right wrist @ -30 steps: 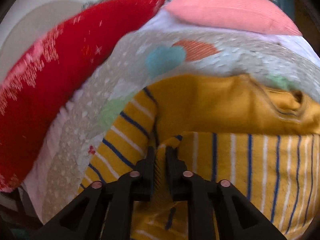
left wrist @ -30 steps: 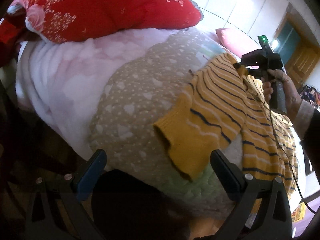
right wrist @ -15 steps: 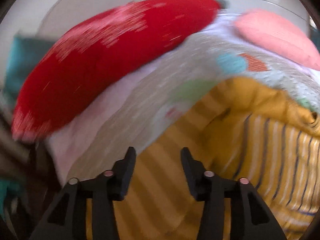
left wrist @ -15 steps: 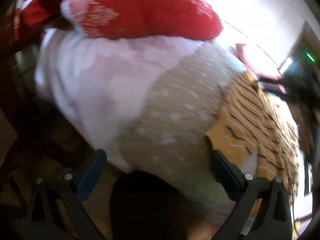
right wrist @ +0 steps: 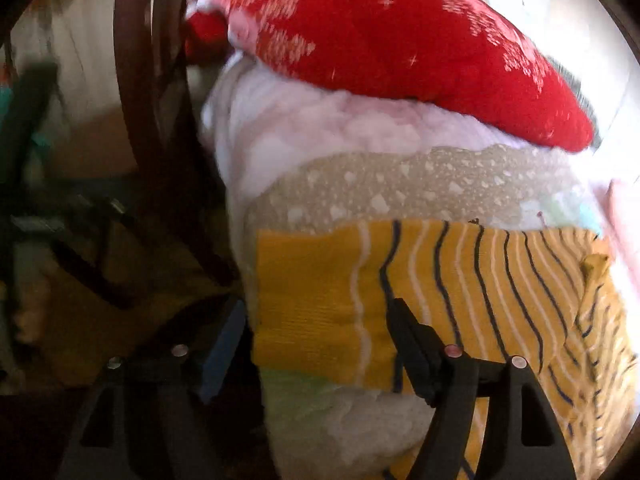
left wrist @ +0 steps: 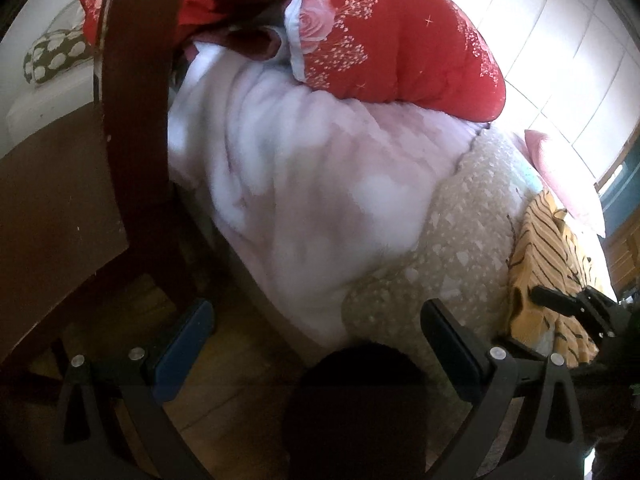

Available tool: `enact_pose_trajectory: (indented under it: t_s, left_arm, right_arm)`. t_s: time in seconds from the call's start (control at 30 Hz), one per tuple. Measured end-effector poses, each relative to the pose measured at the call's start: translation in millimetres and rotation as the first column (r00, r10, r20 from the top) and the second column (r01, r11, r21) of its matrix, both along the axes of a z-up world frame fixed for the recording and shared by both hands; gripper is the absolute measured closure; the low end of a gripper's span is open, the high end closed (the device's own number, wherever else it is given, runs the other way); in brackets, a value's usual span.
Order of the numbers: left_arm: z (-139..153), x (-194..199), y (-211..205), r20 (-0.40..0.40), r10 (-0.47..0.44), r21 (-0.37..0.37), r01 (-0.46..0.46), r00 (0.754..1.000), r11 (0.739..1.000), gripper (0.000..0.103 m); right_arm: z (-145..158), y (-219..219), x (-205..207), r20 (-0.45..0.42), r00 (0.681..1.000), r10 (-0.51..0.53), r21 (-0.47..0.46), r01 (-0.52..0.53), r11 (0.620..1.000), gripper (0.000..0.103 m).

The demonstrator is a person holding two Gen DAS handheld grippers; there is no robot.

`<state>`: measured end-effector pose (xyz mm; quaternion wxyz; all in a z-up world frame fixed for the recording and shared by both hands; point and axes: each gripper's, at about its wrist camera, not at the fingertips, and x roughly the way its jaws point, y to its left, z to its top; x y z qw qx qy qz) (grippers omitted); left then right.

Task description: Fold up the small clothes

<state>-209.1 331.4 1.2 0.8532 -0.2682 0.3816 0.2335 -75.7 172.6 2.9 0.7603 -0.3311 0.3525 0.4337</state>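
Observation:
A small yellow sweater with navy and white stripes (right wrist: 460, 292) lies flat on a beige dotted quilt (right wrist: 400, 188) near the bed's edge. Its plain yellow hem end points left. My right gripper (right wrist: 316, 328) is open and empty, low over that hem end. The sweater also shows at the far right of the left wrist view (left wrist: 548, 264), with the other gripper's black fingers (left wrist: 560, 300) over it. My left gripper (left wrist: 316, 332) is open and empty, off the bed's side above the wooden floor.
A red floral pillow (left wrist: 400, 40) rests on a pale pink blanket (left wrist: 320, 184) at the bed's head. A dark wooden bed post (left wrist: 136, 120) and a brown wooden panel (left wrist: 52, 208) stand to the left. A pink pillow (left wrist: 560, 172) lies far right.
My right gripper opened, let go of the sweater and drew back toward the hem end. My left gripper swung left and back, off the bed.

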Motion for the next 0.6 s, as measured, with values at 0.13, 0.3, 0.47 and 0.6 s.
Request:
enact_pose_trajectory:
  t_s: [0.13,0.3,0.47,0.6]
  left_arm:
    - [-4.2,-2.9,6.1,0.009,0.011,-0.015,-0.011,1.0,1.0,0.0]
    - [-10.8,-3.6,14.3,0.007,0.019,-0.04,-0.018,1.0,0.999,0.0]
    - [-12.6,-4.5,17.8,-0.005,0.01,-0.037,-0.01,1.0,0.999,0.0]
    - [-12.8,-5.1,18.5,-0.018,0.006,-0.033,-0.007,1.0,0.999,0.0]
  right_arm:
    - [-2.6,2.3,13.2,-0.002,0.997,-0.074,-0.005,0.074,0.997,0.067]
    - [31.7,22.3,34.1,-0.028,0.992,-0.125,0.08,0.127,0.989,0.087]
    - [68.3,86.1,44.0,-0.003,0.996,-0.092,0.164,0.092,0.982,0.087]
    - [96.0,128.2,58.0,-0.008,0.997,-0.073,0.221,0.073,0.973,0.087]
